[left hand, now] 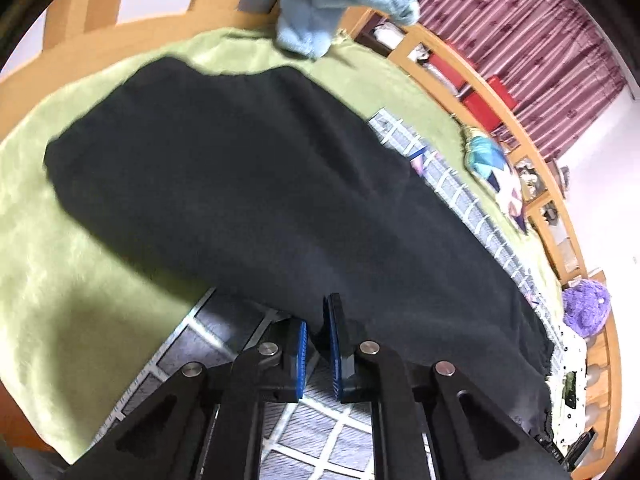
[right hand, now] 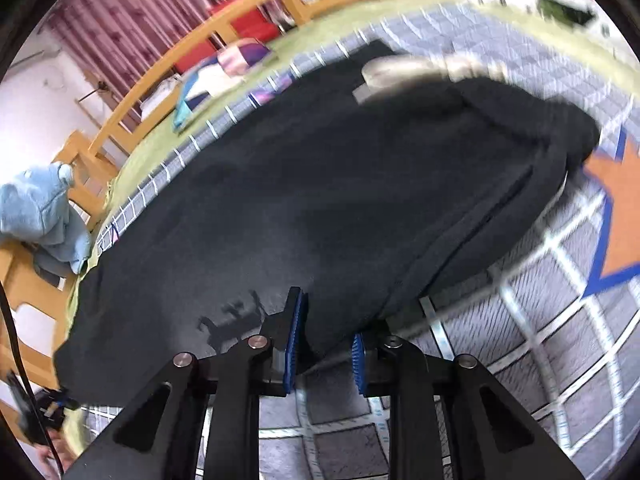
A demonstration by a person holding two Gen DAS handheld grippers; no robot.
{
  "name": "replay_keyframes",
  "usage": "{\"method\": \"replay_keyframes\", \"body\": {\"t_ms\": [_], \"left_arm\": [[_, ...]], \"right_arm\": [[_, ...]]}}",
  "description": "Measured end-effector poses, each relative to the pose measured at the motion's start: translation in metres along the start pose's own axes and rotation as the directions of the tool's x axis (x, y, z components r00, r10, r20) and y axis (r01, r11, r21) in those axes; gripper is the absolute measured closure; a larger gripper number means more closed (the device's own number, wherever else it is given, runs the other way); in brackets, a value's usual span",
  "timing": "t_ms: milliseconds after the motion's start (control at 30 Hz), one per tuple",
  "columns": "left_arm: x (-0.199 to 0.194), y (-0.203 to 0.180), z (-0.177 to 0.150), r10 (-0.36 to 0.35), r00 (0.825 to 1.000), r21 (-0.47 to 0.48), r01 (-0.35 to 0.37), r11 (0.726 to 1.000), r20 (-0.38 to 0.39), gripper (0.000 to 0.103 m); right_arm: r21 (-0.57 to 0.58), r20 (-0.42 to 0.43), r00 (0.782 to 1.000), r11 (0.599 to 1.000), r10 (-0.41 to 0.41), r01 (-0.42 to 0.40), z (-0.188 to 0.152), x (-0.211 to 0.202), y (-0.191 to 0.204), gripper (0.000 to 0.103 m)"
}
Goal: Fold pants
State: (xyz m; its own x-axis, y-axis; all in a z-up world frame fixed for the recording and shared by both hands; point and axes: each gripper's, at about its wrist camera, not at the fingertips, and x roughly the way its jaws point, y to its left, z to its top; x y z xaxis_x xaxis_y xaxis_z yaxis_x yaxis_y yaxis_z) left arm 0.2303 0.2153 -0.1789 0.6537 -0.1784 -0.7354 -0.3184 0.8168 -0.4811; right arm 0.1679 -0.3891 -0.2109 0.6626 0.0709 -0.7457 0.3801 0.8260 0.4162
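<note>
Black pants (left hand: pixel 248 184) lie stretched across a green blanket (left hand: pixel 44 240) and a grey checked quilt (left hand: pixel 312 420). My left gripper (left hand: pixel 318 326) is shut on the pants' near edge, with cloth pinched between its blue pads (left hand: pixel 301 356). In the right wrist view the same pants (right hand: pixel 320 184) spread out ahead, with a pocket seam at the right. My right gripper (right hand: pixel 326 330) is closed on the thick near edge of the pants, with cloth bunched between its blue pads (right hand: pixel 291 344).
A light blue fluffy garment (left hand: pixel 332 4) hangs over a wooden frame (left hand: pixel 520 132). Colourful folded clothes (left hand: pixel 496 172) and a purple plush (left hand: pixel 586 304) lie along the far side. An orange and blue star pattern (right hand: pixel 616 208) marks the quilt at the right.
</note>
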Motion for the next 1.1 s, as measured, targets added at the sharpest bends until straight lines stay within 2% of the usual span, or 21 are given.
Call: {"method": "replay_keyframes", "body": {"t_ms": [167, 333, 500, 633, 733, 833, 967, 1000, 1067, 1100], "left_arm": [[-0.012, -0.029, 0.032, -0.019, 0.999, 0.073, 0.016, 0.997, 0.047, 0.093], [-0.011, -0.070, 0.077, -0.025, 0.994, 0.151, 0.008, 0.988, 0.110, 0.093], [0.016, -0.117, 0.126, -0.004, 0.990, 0.233, -0.030, 0.972, 0.144, 0.093], [0.057, -0.147, 0.154, 0.029, 0.989, 0.268, -0.068, 0.961, 0.145, 0.093], [0.094, -0.157, 0.160, 0.067, 0.991, 0.286, -0.098, 0.953, 0.116, 0.093], [0.120, -0.154, 0.156, 0.088, 0.992, 0.276, -0.110, 0.955, 0.091, 0.093], [0.138, -0.150, 0.146, 0.108, 0.991, 0.278, -0.126, 0.952, 0.078, 0.092], [0.138, -0.150, 0.143, 0.110, 0.991, 0.288, -0.127, 0.949, 0.077, 0.089], [0.133, -0.153, 0.134, 0.108, 0.992, 0.321, -0.121, 0.939, 0.058, 0.061], [0.130, -0.152, 0.131, 0.107, 0.993, 0.328, -0.117, 0.937, 0.049, 0.056]], "right_arm": [[-0.042, 0.061, 0.995, 0.997, 0.073, -0.070, 0.041, -0.021, 0.022, 0.085], [-0.106, 0.103, 0.989, 0.990, 0.102, -0.092, 0.090, -0.027, 0.049, 0.086], [-0.134, 0.114, 0.988, 0.987, 0.106, -0.090, 0.142, -0.007, 0.078, 0.087], [-0.128, 0.097, 0.992, 0.990, 0.080, -0.067, 0.185, 0.033, 0.095, 0.087], [-0.129, 0.067, 0.997, 0.991, 0.041, -0.032, 0.200, 0.072, 0.100, 0.087], [-0.141, 0.032, 0.999, 0.990, 0.012, -0.008, 0.198, 0.106, 0.098, 0.085], [-0.159, 0.003, 1.000, 0.987, -0.030, 0.030, 0.181, 0.133, 0.090, 0.073], [-0.167, -0.001, 0.999, 0.985, -0.033, 0.033, 0.176, 0.135, 0.087, 0.069], [-0.192, -0.007, 0.999, 0.981, -0.033, 0.032, 0.166, 0.132, 0.084, 0.063], [-0.203, -0.006, 1.000, 0.979, -0.028, 0.026, 0.160, 0.126, 0.083, 0.060]]}}
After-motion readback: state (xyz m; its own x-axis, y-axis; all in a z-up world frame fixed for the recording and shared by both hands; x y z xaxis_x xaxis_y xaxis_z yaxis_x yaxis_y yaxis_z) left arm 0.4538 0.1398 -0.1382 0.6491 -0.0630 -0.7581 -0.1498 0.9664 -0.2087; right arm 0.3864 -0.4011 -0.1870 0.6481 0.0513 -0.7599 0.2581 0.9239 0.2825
